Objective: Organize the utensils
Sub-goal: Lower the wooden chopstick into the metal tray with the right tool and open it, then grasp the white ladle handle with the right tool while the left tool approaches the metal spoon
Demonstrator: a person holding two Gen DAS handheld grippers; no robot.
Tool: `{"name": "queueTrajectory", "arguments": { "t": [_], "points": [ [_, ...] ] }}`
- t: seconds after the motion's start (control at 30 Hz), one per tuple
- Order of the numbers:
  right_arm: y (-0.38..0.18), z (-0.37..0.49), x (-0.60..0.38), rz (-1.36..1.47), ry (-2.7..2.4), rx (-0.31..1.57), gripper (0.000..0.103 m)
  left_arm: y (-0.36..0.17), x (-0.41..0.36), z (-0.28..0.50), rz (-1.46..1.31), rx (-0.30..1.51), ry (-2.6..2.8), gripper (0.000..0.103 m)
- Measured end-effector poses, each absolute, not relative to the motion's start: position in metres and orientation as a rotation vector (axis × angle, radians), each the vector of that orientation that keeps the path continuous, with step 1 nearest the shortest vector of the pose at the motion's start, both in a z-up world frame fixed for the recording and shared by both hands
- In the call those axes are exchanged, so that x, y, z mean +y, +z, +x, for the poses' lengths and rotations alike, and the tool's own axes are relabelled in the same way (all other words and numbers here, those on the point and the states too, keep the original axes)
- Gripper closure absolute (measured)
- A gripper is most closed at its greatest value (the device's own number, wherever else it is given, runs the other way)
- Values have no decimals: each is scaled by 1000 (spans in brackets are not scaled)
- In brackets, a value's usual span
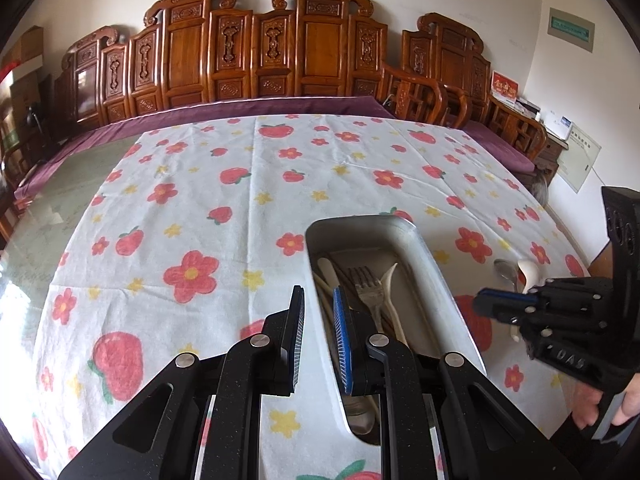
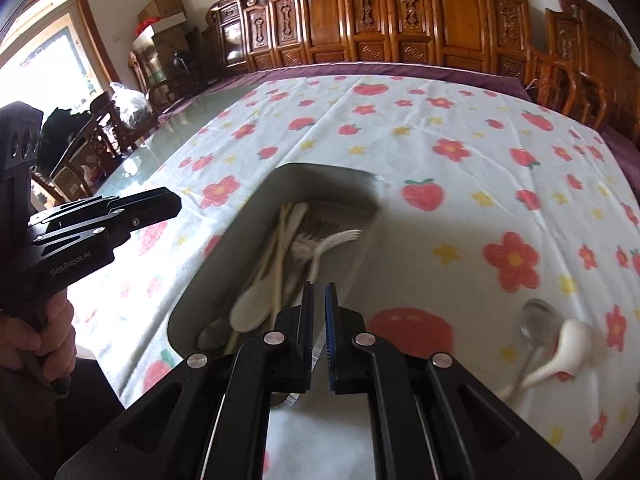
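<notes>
L tool open, straddling tray wall.

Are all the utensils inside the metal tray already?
No, a metal spoon and a white spoon lie on the tablecloth to the right of the metal tray.

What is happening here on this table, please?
A person holds a pair of tongs in each hand and sorts utensils into a metal tray on a flowered tablecloth. The tray already contains forks, spoons and chopsticks. A metal spoon and a white ceramic spoon lie on the cloth beside it. The left tongs straddle the tray's rim; the right tongs hover above its near end, gripping nothing.
</notes>
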State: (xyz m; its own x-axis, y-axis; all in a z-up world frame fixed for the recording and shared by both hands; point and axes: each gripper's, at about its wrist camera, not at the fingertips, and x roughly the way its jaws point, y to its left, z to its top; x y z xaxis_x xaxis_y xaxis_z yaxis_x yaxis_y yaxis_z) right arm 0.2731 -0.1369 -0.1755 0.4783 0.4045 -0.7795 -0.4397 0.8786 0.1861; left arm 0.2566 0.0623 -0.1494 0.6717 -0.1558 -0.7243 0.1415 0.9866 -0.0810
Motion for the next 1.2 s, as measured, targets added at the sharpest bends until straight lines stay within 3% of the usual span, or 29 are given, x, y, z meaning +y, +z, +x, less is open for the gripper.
{"name": "queueTrajectory", "arguments": {
  "t": [0.17, 0.23, 0.3, 0.4, 0.53, 0.6, 0.77, 1.2],
  "points": [
    [-170, 262, -183, -65, 428, 917, 96, -150, 49, 257, -28, 814, -182, 87],
    [-171, 256, -200, -77, 392, 914, 96, -151, 42, 257, -25, 812, -183, 81],
    [-175, 253, -218, -78, 357, 923, 87, -153, 34, 256, -17, 812, -191, 78],
    [-184, 250, -240, -72, 308, 939, 79, -155, 25, 256, -13, 808, -196, 62],
    [-201, 253, -258, -42, 262, 975, 76, -158, 13, 255, -25, 810, -210, 52],
    [-208, 255, -262, -32, 241, 984, 68, -159, 7, 254, -29, 806, -220, 50],
    [-226, 266, -273, 38, 197, 1010, 65, -161, -11, 248, -33, 796, -251, 48],
    [-253, 296, -278, 59, 154, 1036, 68, -166, -45, 236, -4, 799, -328, 47]
  ]
}}
